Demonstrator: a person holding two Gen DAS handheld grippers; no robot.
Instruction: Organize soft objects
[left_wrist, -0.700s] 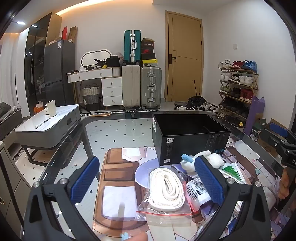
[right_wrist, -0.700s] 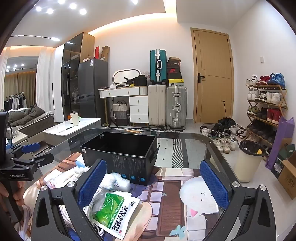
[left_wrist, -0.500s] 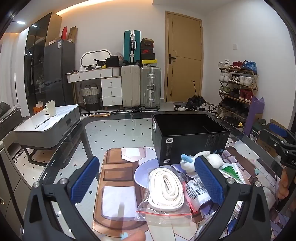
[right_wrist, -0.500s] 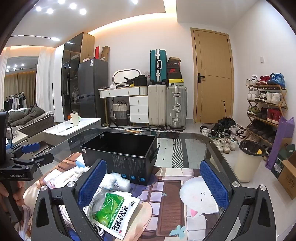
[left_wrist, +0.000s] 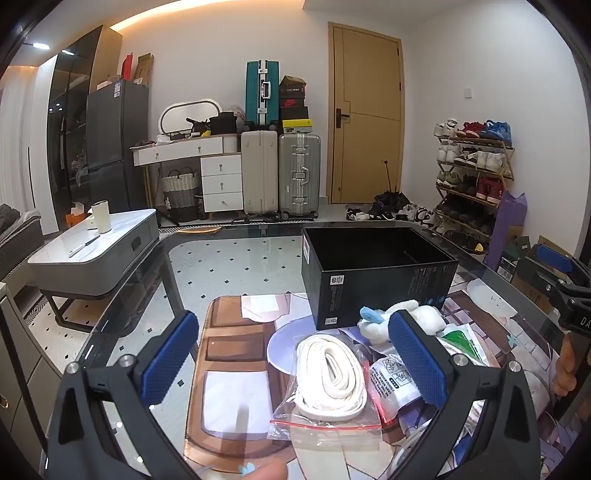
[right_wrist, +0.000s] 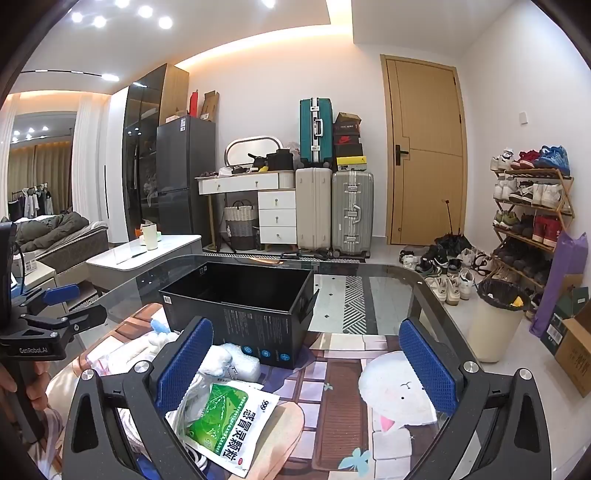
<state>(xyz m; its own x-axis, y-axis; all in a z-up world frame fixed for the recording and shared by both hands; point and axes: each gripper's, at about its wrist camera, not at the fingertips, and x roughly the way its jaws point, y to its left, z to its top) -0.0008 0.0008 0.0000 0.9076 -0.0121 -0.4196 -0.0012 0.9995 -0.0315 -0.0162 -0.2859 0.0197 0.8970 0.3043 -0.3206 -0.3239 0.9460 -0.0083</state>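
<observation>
Left wrist: claw (left_wrist: 295, 354) agape (empty)

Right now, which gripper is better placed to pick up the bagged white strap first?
Left. The left gripper is open with the bagged white strap between its fingers; the right gripper faces the green packet.

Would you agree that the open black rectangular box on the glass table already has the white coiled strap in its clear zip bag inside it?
Not quite: the left wrist view shows the white coiled strap in its clear zip bag lying on the glass table in front of the open black rectangular box, which looks empty.
</observation>
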